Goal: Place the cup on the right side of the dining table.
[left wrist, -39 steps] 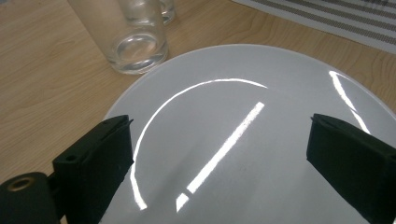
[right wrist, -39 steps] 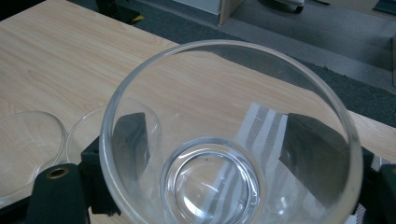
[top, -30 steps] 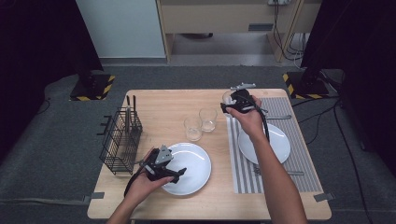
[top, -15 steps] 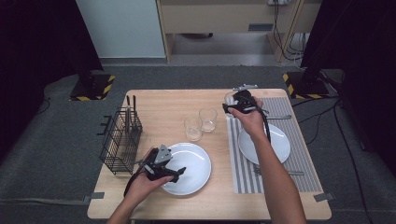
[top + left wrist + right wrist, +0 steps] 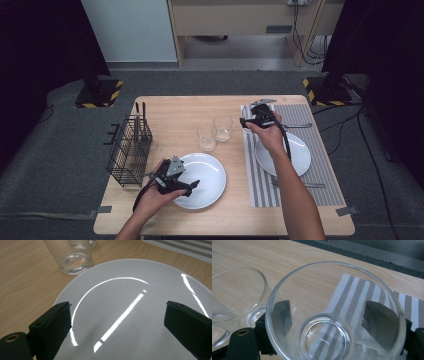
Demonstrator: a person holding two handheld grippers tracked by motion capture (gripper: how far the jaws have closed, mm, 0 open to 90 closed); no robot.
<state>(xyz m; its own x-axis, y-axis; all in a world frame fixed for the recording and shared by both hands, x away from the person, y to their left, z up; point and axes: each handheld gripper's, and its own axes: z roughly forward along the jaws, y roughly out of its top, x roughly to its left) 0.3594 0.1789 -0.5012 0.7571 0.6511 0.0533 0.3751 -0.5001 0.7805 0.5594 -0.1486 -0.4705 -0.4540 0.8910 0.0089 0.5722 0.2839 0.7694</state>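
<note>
- Dark grey carpet surrounds a pale wooden table [image 5: 165,107], with a cabinet standing beyond its far edge.
- At the table's right side lies a striped placemat [image 5: 320,172] carrying a white plate [image 5: 300,150] and cutlery.
- By the placemat's far left corner, the right gripper [image 5: 248,121] pinches a clear glass [image 5: 332,312], one jaw pressed against each side of its wall; the glass sits over the mat's edge.
- Two more glasses [image 5: 222,127] stand near the table's middle, just left of the held one.
- Near the front edge, the left gripper [image 5: 192,185] hovers over a second white plate [image 5: 140,305], its jaws spread wide with nothing between them.
- A black wire basket [image 5: 127,150] sits at the left edge.
</note>
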